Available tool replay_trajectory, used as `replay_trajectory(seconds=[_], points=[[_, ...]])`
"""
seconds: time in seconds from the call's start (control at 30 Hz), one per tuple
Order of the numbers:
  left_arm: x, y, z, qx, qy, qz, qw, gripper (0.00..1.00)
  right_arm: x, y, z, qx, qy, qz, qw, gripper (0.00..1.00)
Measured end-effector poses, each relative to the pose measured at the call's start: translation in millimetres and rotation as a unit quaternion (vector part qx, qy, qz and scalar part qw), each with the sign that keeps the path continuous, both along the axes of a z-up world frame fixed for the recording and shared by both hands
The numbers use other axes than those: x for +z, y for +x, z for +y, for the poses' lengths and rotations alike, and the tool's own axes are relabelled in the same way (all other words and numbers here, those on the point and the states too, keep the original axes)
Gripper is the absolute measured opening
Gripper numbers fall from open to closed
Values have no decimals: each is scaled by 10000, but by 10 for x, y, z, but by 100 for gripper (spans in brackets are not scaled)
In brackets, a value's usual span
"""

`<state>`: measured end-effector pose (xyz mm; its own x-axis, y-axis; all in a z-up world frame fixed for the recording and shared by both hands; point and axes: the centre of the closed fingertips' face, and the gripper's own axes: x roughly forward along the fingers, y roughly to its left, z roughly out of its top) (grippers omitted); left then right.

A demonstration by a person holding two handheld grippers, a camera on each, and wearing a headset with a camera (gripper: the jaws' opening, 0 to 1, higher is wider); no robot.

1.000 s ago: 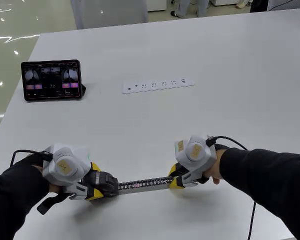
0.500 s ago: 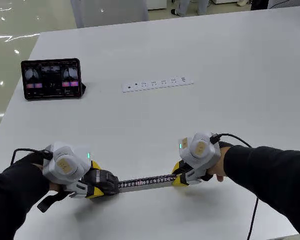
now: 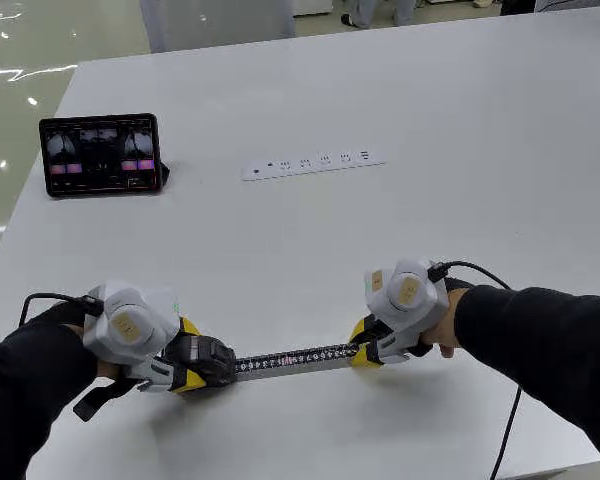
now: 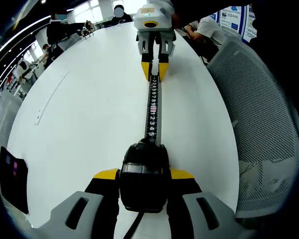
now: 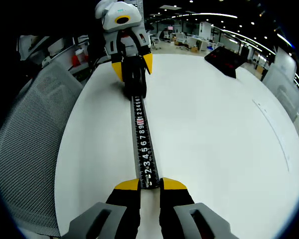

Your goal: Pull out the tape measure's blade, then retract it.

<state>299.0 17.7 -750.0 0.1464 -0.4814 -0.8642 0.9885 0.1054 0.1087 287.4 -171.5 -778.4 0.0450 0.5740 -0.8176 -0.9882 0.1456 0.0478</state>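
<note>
while the blade (image 3: 295, 359) lies part drawn on the white table (image 3: 400, 230), the pull-out step seems in hand. head view: left gripper (image 3: 193, 372) clamps the case (image 3: 210, 358), right gripper (image 3: 363, 355) pinches the blade tip; tablet (image 3: 100, 153) and power strip (image 3: 313, 164) sit well apart. left gripper view: mesh chair (image 4: 264, 124) beside the table. right gripper view: jaws pressed on the tip; next, a straight pull, then easing back.
</note>
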Motion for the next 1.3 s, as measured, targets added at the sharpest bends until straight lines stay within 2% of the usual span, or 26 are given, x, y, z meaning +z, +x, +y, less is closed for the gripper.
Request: replay_trajectory(seconds=[1.3], points=[[-5,3,-43,23,-38,-7,10000,32,2,-12,-325,-109,-42,59,9999,10]])
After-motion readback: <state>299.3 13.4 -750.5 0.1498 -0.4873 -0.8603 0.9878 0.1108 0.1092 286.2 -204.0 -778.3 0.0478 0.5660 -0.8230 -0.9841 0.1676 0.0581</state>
